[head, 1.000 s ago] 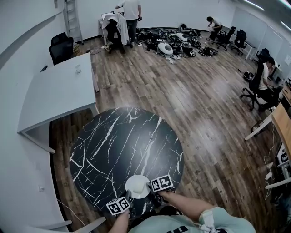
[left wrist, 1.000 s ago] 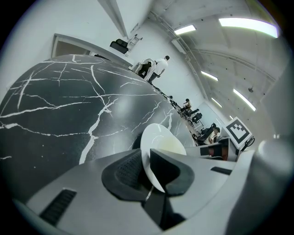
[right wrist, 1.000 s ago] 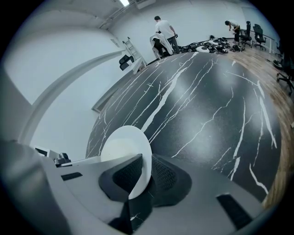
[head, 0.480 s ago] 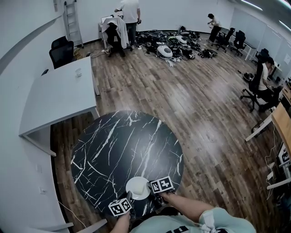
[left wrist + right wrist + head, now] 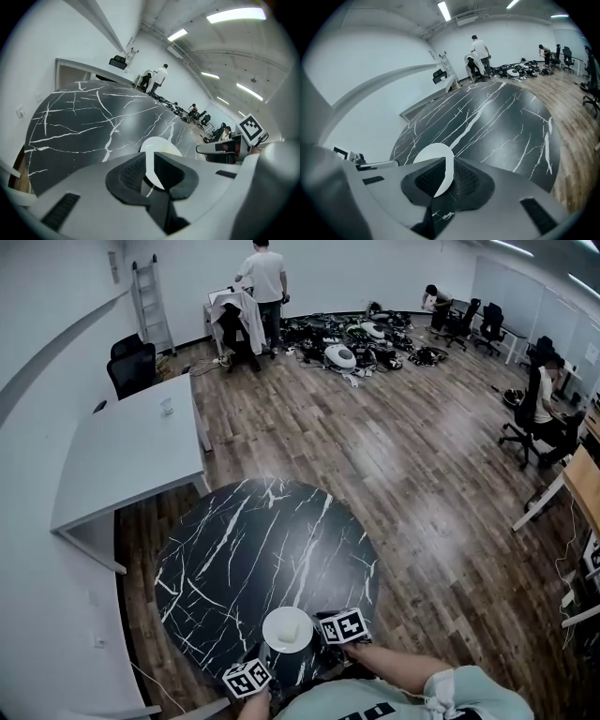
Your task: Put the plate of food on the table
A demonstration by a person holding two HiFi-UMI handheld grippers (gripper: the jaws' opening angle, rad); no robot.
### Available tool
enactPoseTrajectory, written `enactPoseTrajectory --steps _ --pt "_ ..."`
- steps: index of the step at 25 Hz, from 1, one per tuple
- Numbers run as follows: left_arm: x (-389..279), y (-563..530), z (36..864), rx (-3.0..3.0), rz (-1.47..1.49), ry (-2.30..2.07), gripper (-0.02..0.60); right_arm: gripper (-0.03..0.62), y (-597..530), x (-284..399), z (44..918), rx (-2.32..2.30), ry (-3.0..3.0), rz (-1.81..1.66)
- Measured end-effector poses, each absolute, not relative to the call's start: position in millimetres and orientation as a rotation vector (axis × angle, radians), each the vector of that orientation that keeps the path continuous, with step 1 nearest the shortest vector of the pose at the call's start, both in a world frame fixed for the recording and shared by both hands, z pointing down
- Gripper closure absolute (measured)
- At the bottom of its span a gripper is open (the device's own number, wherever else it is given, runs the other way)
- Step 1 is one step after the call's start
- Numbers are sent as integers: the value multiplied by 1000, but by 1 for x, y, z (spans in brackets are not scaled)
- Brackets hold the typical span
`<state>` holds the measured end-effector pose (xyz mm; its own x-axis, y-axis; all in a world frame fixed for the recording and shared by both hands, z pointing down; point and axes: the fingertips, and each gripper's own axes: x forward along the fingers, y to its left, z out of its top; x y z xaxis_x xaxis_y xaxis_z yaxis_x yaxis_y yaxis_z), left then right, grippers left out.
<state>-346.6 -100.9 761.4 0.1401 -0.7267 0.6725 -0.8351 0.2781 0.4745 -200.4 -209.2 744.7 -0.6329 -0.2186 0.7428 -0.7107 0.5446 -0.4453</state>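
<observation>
A white plate (image 5: 288, 629) with a pale piece of food (image 5: 290, 631) on it is over the near edge of the round black marble table (image 5: 262, 549). My left gripper (image 5: 266, 654) grips the plate's near-left rim and my right gripper (image 5: 317, 637) grips its right rim. In the left gripper view the plate (image 5: 161, 146) runs edge-on into my left gripper (image 5: 149, 169), which is shut on it. The right gripper view shows my right gripper (image 5: 447, 179) shut on the rim of the plate (image 5: 430, 153). I cannot tell whether the plate touches the table.
A long white desk (image 5: 131, 451) stands left of the round table, with black office chairs (image 5: 134, 367) behind it. A ladder (image 5: 150, 296), a standing person (image 5: 262, 277) and a heap of equipment (image 5: 361, 338) are at the back. Seated people are at right (image 5: 544, 399).
The head view has shifted a little, so the room sits lower in frame. The plate stays at the table's near edge, held by both grippers.
</observation>
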Motion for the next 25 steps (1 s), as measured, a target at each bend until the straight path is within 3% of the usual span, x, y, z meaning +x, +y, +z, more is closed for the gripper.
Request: enactPoseTrajectory --steps 5,25 --pt "-327 -102 733 1517 140 -1618 571 553 -194 -193 723 721 -2164 966" --pt "-269 -138 538 1966 57 -1842 575 583 -191 -188 557 763 -2586 573"
